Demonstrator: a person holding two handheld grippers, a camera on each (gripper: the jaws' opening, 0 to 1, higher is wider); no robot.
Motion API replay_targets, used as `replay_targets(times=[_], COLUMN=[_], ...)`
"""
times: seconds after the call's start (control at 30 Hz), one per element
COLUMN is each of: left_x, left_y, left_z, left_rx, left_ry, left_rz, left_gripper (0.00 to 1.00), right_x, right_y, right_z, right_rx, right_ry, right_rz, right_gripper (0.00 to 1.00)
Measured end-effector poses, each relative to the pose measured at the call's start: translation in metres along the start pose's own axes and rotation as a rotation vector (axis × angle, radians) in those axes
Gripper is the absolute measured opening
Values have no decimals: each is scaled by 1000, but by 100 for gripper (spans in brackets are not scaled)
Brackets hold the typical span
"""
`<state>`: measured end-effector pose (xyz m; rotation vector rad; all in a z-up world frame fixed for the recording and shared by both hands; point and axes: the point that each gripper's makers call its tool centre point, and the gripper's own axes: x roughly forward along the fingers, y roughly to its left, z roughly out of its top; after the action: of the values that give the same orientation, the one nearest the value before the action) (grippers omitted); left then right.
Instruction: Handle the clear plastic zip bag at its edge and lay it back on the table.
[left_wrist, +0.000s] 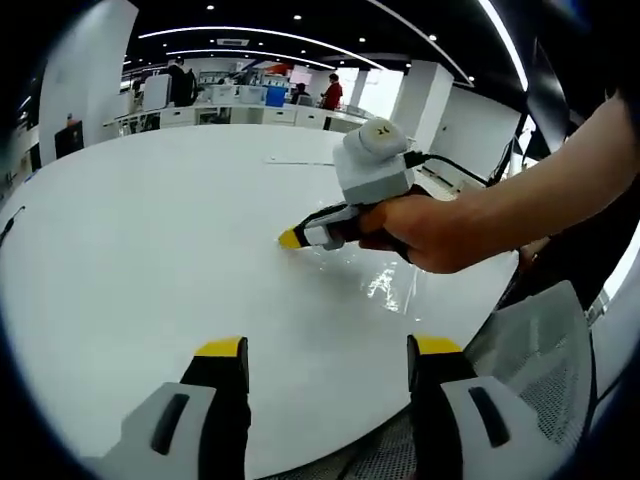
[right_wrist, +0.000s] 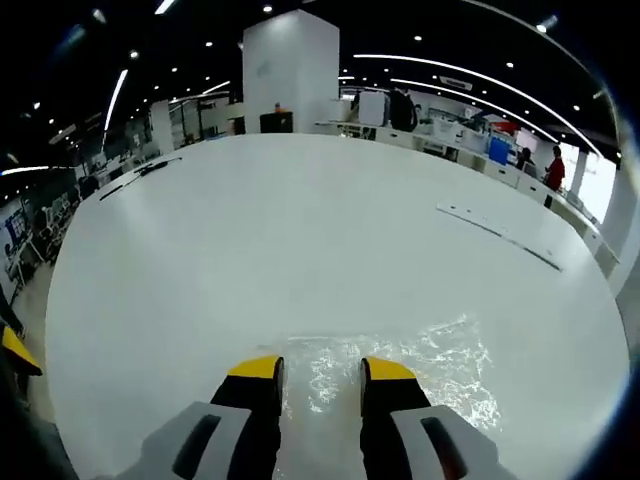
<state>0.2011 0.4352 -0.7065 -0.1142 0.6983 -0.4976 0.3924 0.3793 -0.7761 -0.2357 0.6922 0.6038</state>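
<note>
1. Currently the clear zip bag (right_wrist: 400, 375) lies flat on the white bench (right_wrist: 300, 230), right at the near rim, showing mostly as crinkled glare.
2. Right claw (right_wrist: 318, 368) sits low over the bag's near edge, jaws a narrow gap apart with film visible between them; can't tell if they're actually pinching it.
3. Left claw (left_wrist: 325, 347) is spread wide with nothing in it, hovering off the bag towards the near rim.
4. From the left gripper view, the right claw's yellow tip (left_wrist: 290, 238) is down at the bench surface by the bag's glare (left_wrist: 385, 285).
5. Risks, my read:
   - Thin film, jaws may close on air or scrape the bench instead of catching the edge.
   - Bag hard to see, so edge position is easy to misjudge.
   - Bag is near the rim; a drag could slide it off the bench.
   - Slick plastic may slip out mid-lift or fold on itself when laid back.
</note>
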Motion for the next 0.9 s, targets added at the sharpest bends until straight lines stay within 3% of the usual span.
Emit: replay_targets(times=[0.13,0.17,0.4,0.67,0.83,0.9], left_x=[-1,-1,-1,4,5,3], left_y=[-1,0,3,-1,8,9], left_z=[1,1,-3,-12,-20,-20], left_rx=[-6,-10,-56,-6,-16,-9], left_ry=[0,-2,13,90,123,137], left_rz=[1,2,21,35,53,68], left_gripper=[63,63,62,60,60,60], right_x=[-2,-3,2,-2,-9,-17], right_y=[1,3,0,4,9,13], right_z=[-2,-3,-2,-3,-7,-4], right_rx=[-13,-19,-22,-13,-12,49], right_ry=[-3,-7,-23,-43,-52,-108], right_rz=[-4,-1,-10,15,35,38], right_gripper=[1,0,0,0,0,11])
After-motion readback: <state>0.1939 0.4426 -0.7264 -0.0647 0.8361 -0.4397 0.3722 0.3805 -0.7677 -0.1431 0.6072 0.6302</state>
